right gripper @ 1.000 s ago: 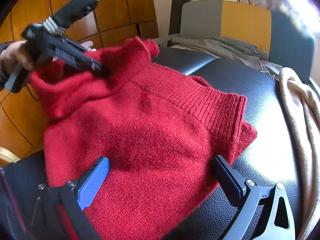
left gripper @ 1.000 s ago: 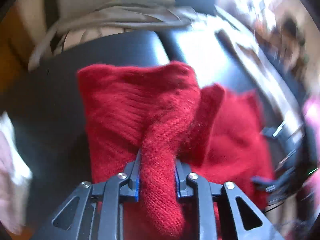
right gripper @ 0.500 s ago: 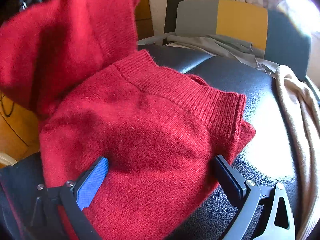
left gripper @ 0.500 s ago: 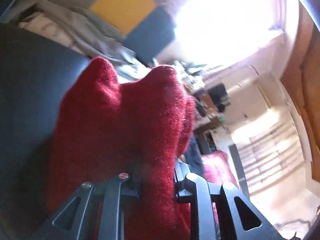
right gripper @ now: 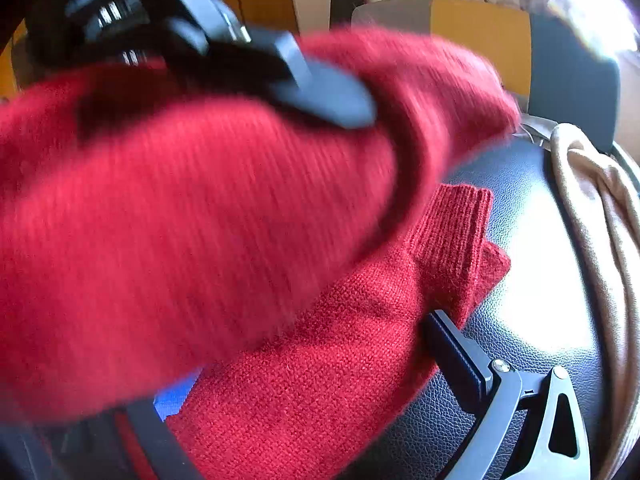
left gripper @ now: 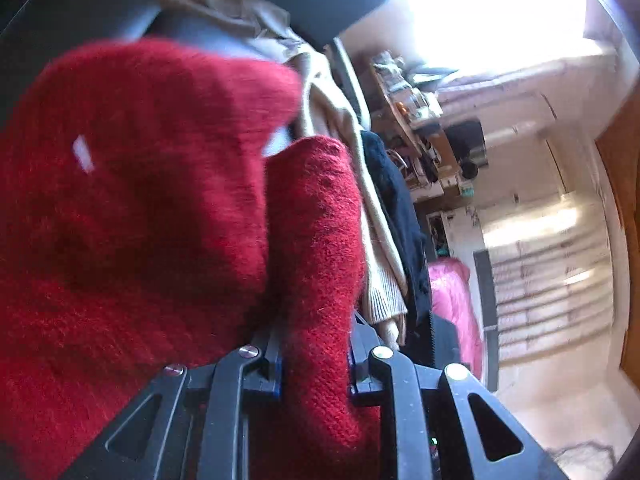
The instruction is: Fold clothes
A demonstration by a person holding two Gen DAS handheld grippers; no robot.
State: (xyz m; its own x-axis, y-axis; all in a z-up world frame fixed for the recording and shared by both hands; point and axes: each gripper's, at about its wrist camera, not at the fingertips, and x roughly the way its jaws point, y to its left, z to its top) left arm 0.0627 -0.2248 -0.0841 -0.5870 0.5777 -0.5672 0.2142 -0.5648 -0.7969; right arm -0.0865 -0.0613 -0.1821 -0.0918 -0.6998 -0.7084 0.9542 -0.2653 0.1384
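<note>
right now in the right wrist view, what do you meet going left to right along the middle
red sweater → black leather seat → beige garment

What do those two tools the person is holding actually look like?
Both are black, angular frames with triangular cut-outs and round silver screws. The right tool has long flat fingers, one faced with a bright blue pad. The left tool shows thin blue edging inside. No cables or sleeves show.

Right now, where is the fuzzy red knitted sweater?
In the right wrist view, the fuzzy red knitted sweater lies on the black leather seat, left of the beige cloth, one part lifted by the left gripper.
</note>
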